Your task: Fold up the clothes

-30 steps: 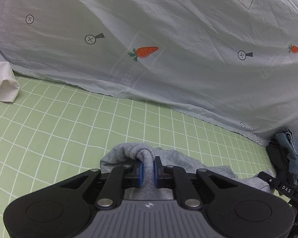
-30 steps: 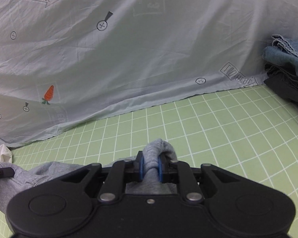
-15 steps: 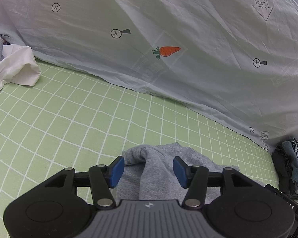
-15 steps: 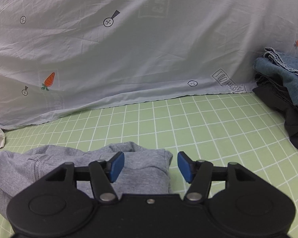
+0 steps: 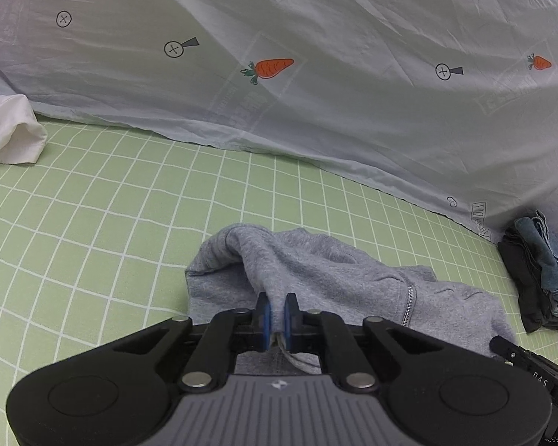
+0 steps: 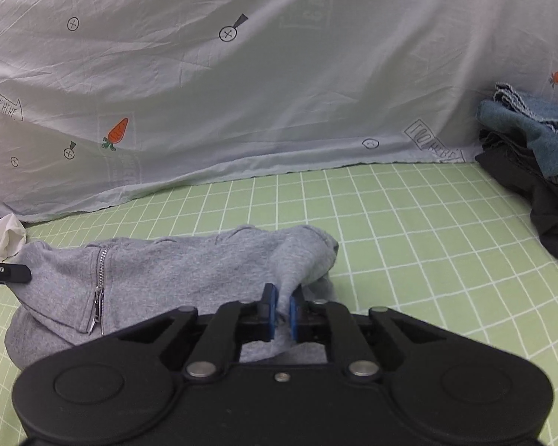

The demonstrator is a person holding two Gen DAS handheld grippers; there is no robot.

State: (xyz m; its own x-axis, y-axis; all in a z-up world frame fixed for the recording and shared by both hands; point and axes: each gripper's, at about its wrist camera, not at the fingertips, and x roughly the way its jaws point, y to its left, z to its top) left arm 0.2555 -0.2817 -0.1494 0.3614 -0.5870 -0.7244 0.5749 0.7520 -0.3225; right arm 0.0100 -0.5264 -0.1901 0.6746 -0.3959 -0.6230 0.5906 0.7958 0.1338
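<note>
Sheet [image 6: 279,85] print reads "LOOK HERE" behind hoodie [image 6: 175,271]

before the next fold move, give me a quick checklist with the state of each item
1. Left claw pinching the grey hoodie: ok.
2. Right claw pinching the hoodie: ok.
3. Green checked sheet beyond the hoodie free for the fold: ok.
4. Zipper lying flat: not ok, fabric bunched.
5. Dark clothes pile apart from the hoodie: ok.
6. How many layers each claw holds: cannot tell.
</note>
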